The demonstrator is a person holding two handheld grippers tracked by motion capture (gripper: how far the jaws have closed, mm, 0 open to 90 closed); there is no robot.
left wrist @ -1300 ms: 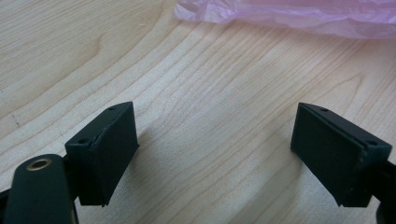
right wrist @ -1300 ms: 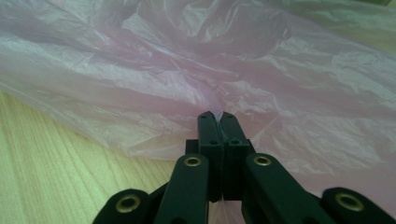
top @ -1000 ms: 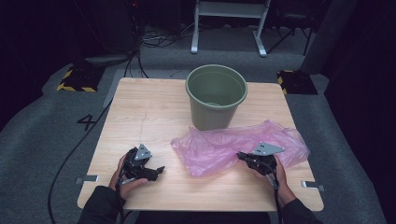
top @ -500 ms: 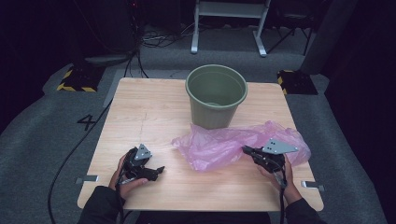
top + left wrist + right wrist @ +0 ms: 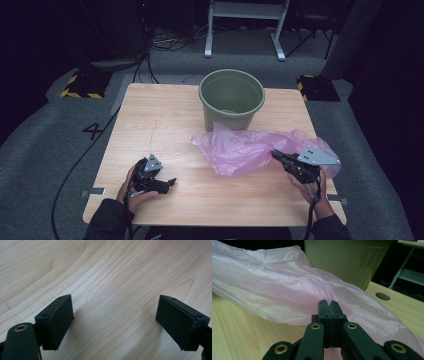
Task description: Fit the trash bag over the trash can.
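A crumpled pink plastic bag [image 5: 240,147] lies across the right half of the wooden table [image 5: 160,120], in front of a green bucket [image 5: 231,97]. My right gripper [image 5: 275,154] is shut on the bag's right part and holds that end raised off the table. In the right gripper view the jaws of the right gripper [image 5: 328,302] are pressed together at the bag [image 5: 274,287], with the bucket [image 5: 342,260] behind. My left gripper [image 5: 170,184] rests low at the front left, away from the bag. In its own view the left gripper [image 5: 115,320] stands open over bare wood.
A white metal stand [image 5: 245,25] is on the floor behind the table. Yellow-and-black striped blocks [image 5: 80,85] sit at both far corners. A cable [image 5: 75,170] trails off the left side. A round hole [image 5: 382,296] is in the tabletop near the bucket.
My right gripper has risen and shifted right, pulling the bag's right end up and stretching it. The left gripper has stayed put.
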